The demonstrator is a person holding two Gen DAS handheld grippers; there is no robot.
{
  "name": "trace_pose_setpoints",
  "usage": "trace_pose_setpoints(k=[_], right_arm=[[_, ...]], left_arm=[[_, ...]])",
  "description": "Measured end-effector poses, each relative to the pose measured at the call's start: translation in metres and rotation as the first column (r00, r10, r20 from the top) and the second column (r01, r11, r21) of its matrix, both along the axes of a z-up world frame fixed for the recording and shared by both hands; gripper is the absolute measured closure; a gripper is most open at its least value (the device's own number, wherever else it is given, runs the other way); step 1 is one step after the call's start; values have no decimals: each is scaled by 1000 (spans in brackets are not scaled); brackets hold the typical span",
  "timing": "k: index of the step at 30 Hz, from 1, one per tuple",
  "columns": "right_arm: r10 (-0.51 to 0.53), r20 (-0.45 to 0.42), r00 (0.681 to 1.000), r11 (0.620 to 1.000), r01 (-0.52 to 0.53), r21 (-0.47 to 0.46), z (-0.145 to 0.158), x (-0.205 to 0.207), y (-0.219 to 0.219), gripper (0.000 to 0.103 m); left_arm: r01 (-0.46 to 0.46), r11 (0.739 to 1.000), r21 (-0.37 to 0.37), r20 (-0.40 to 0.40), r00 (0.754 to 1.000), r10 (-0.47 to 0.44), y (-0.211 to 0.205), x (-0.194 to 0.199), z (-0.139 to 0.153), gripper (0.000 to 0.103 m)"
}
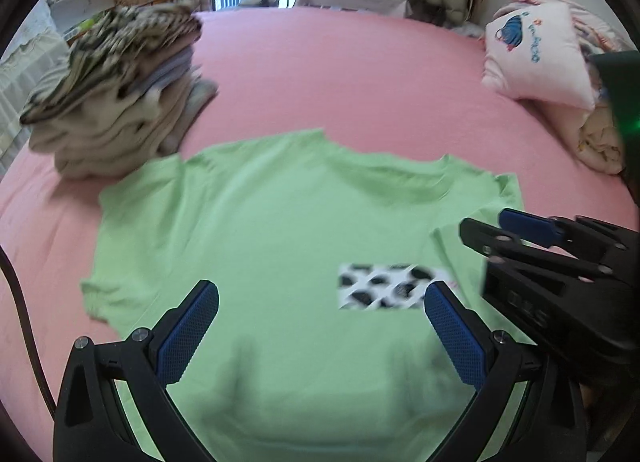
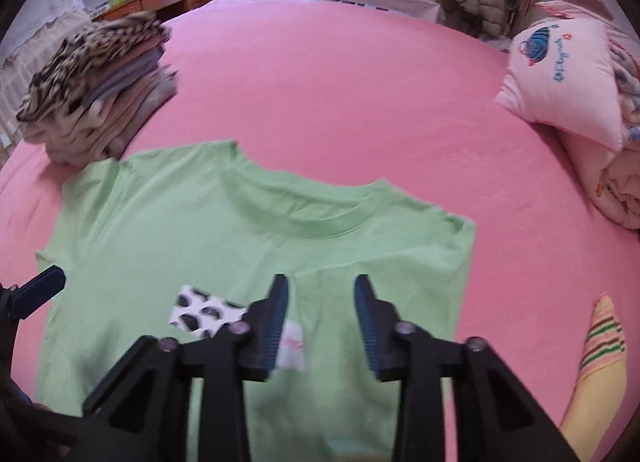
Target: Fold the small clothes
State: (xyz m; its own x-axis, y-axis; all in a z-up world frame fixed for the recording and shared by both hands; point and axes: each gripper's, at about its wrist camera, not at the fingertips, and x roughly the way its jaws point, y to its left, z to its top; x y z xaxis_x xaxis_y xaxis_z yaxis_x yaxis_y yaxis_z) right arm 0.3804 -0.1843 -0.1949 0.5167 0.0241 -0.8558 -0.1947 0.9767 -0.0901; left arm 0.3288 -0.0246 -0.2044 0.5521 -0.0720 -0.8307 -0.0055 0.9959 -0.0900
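Observation:
A light green T-shirt [image 1: 260, 230] [image 2: 200, 230] lies flat on the pink bed [image 1: 340, 74] [image 2: 340, 94], collar away from me. It carries a black-and-white patterned patch [image 1: 384, 286] [image 2: 204, 312]. Its right sleeve is folded inward over the body [image 2: 400, 262]. My left gripper [image 1: 322, 314] hovers open over the shirt's lower middle, pads wide apart with nothing between them. In the right wrist view my right gripper [image 2: 322, 310] stands over the folded right side, its jaws partly apart and gripping nothing. The right gripper [image 1: 520, 238] also shows at the right of the left wrist view.
A tall stack of folded clothes [image 1: 116, 94] [image 2: 96, 90] stands at the shirt's far left corner. Pink pillows and bedding [image 1: 536, 58] [image 2: 560, 74] sit at the right. A yellow striped sock [image 2: 600, 346] lies near the right edge. Furniture and a window lie beyond the bed.

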Motion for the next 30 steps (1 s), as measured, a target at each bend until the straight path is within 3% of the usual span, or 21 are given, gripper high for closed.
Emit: trace_pose_setpoints(k=[3, 8, 11, 15, 21, 25, 27, 30], right_arm=[[-1, 17, 1000, 1000, 0, 29, 6, -18, -6, 65], [-88, 20, 996, 995, 87, 42, 16, -27, -71, 64], [-179, -7, 984, 982, 179, 61, 14, -13, -120, 64], [-242, -64, 968, 955, 249, 158, 5, 17, -170, 64], [-281, -124, 952, 936, 300, 184, -17, 64, -194, 64], [-242, -131, 961, 944, 264, 196, -21, 44, -186, 64], [-211, -129, 969, 955, 233, 183, -23, 19, -181, 64], [-176, -132, 975, 959, 200, 200, -24, -27, -177, 64]], left_arm=[[1, 1000, 7, -2, 1000, -1, 6, -2, -5, 1], [26, 999, -30, -12, 1000, -27, -8, 5, -10, 1], [73, 996, -47, -36, 997, -75, -27, 15, -18, 1], [134, 988, -78, -60, 989, -139, -54, 28, -27, 1], [209, 978, -4, -4, 978, -209, -96, 60, -19, 1], [319, 948, -2, 4, 948, -319, -126, 97, 0, 1], [391, 920, -3, -30, 920, -391, -143, 116, 3, 1], [500, 865, 53, -68, 866, -496, -179, 139, 4, 4]])
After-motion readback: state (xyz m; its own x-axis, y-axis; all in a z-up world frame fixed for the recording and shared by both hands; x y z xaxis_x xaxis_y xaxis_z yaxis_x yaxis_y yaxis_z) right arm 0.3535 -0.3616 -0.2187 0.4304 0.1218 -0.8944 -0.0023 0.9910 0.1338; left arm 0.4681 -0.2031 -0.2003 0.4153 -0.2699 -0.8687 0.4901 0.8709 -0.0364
